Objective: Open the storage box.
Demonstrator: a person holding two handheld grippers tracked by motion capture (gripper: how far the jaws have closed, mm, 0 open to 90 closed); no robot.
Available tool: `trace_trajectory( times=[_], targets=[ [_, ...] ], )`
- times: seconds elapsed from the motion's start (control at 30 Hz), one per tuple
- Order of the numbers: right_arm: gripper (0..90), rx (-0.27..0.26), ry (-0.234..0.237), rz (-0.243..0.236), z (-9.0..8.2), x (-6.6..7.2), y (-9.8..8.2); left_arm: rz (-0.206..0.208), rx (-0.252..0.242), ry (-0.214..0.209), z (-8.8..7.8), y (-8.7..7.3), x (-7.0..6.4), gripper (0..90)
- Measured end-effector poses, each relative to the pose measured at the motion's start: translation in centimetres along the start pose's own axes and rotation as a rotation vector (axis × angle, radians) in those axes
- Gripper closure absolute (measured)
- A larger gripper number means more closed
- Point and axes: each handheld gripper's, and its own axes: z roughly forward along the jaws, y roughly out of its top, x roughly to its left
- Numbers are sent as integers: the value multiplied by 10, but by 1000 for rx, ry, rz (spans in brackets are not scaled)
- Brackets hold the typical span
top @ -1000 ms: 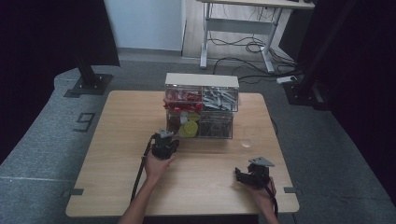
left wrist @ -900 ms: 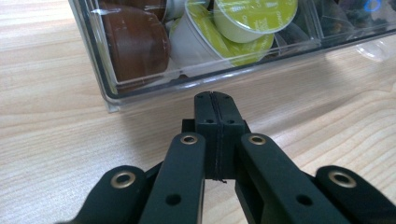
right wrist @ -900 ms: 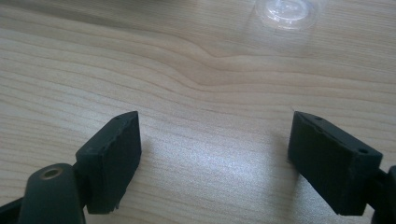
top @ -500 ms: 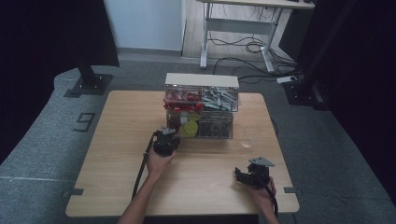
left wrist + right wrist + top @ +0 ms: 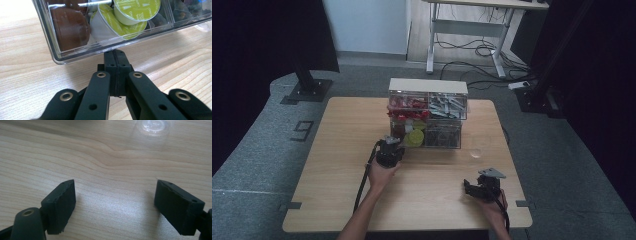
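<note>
Drawer (image 5: 75,53) — closed left gripper (image 5: 116,53) level, tips at its front edge.

Left gripper (image 5: 115,53) jaws pressed fully together, forearm reaching forward; right gripper (image 5: 113,205) jaws spread wide, held low near the person's side.

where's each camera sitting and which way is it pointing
High view: above the person's side of the table, looking forward and down; forearms, left gripper and right gripper show.
Left gripper view: on the left gripper, facing the clear drawer of coffee pods; its shut jaws show.
Right gripper view: on the right gripper, low over the wood, facing a clear lid; open jaws show.
Shared: the high and left gripper views both show the drawer.
</note>
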Motion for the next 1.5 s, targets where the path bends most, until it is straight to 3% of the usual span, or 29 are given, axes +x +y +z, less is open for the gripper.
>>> trace_trajectory(
  times=[0.17, 0.37, 0.77, 1.5],
  targets=[
    [178, 0, 0, 0, 0, 0, 0, 2, -12, -1, -3, -1, -1, 900],
    [178, 0, 0, 0, 0, 0, 0, 7, -61, -6, -12, 3, -5, 900],
    [178, 0, 1, 0, 0, 0, 0, 15, -61, -8, -15, 9, -9, 900],
    [178, 0, 0, 1, 0, 0, 0, 30, -99, 4, -35, 29, -9, 900]
  ],
)
